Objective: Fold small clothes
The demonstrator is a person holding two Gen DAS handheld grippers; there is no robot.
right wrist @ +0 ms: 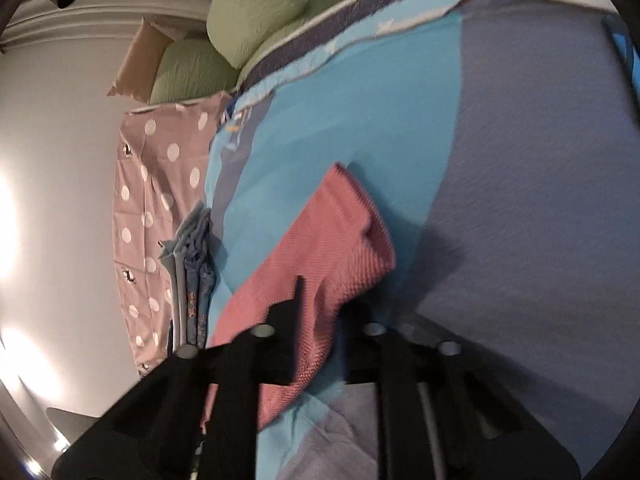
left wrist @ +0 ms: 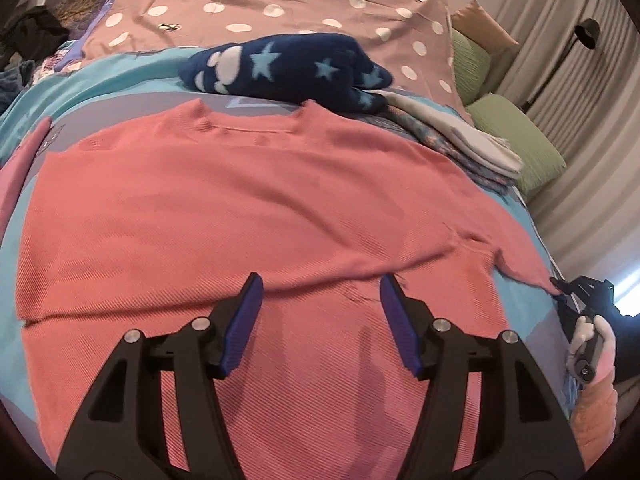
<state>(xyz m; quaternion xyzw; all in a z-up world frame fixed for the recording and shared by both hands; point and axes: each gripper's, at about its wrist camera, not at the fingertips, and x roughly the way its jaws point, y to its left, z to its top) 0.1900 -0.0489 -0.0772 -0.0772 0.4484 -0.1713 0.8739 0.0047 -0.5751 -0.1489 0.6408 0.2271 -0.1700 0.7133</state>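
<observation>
A pink shirt (left wrist: pixel 240 208) lies spread flat on the blue and grey bed cover (left wrist: pixel 120 76), neckline toward the far side. My left gripper (left wrist: pixel 322 312) hovers open over the shirt's lower part, blue pads (left wrist: pixel 244 320) apart, nothing between them. At the right edge of the left wrist view, my right gripper (left wrist: pixel 562 288) pinches the tip of the shirt's sleeve, held by a gloved hand (left wrist: pixel 588 344). In the right wrist view the right gripper (right wrist: pixel 328 304) is shut on that pink sleeve (right wrist: pixel 332 232), which runs up across the cover (right wrist: pixel 360 100).
A folded navy garment with stars (left wrist: pixel 288 68) lies beyond the neckline, with a stack of folded clothes (left wrist: pixel 460 140) at its right. Green pillows (left wrist: pixel 520 140), a dotted mauve sheet (left wrist: pixel 280 0), a floor lamp (left wrist: pixel 584 32) and curtains are behind. The bed's right edge is near the right gripper.
</observation>
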